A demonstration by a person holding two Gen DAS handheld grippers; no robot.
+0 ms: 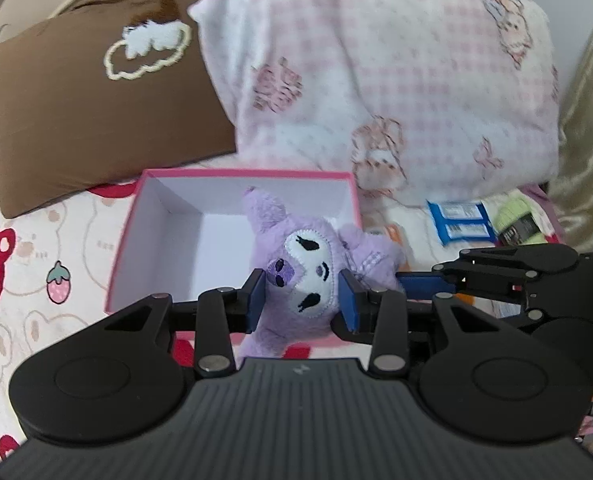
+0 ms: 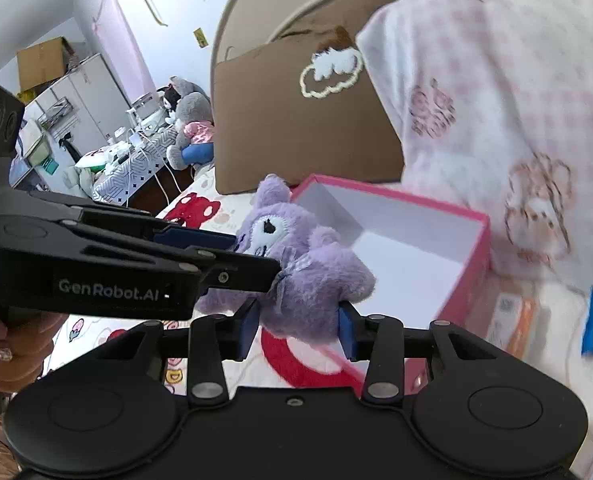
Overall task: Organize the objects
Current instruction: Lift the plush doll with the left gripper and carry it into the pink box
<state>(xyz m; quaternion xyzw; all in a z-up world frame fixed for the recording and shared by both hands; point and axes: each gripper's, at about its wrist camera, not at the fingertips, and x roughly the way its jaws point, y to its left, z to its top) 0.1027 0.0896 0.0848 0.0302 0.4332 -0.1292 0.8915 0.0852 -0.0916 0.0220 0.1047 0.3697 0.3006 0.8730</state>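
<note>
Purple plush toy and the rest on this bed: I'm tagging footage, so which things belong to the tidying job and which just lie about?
In the job:
purple plush toy
pink box
left gripper
right gripper

Lying about:
brown pillow
pink checked blanket
blue packets

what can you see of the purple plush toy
The fluffy purple plush toy has pointed ears, a white stitched face with black eyes and a checked lilac bow. It hangs tilted above the open pink cardboard box, clear of the bed. The left gripper pinches its head; the right gripper grips its body.
</note>
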